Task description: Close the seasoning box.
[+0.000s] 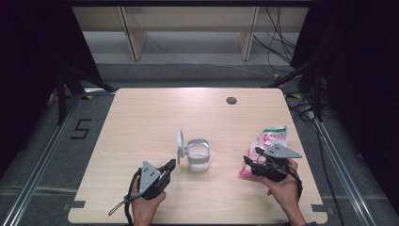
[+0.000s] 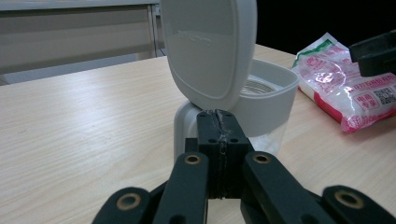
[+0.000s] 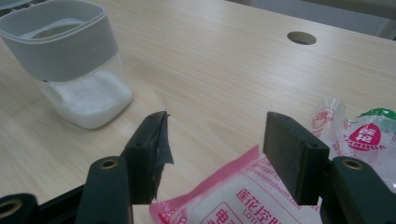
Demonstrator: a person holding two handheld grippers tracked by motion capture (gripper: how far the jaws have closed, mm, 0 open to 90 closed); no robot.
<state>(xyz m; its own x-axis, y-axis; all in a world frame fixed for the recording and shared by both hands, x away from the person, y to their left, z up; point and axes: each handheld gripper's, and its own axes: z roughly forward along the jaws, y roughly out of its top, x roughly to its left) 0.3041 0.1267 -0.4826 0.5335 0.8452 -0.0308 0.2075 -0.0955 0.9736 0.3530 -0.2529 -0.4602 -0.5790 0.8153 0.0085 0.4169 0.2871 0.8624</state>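
Container (image 1: 198,161) with raised lid (image 1: 180,144) stands mid-table, left gripper (image 1: 168,165) just beside it, right gripper (image 1: 250,163) over a pink bag (image 1: 270,141) near the table's (image 1: 141,117) right edge. Left gripper view: jaws pressed together, empty, before the container (image 2: 266,100). Right gripper view: jaws apart over the bag (image 3: 233,200), bare wood toward the container (image 3: 74,65).

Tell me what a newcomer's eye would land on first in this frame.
Mid-table stands a clear container with a grey collar, white powder in its bottom and its hinged lid flipped upright. The left gripper, shut with nothing between its fingers, sits just beside it below the lid. At the right, the right gripper hangs open over the near end of a pink-and-white printed bag.
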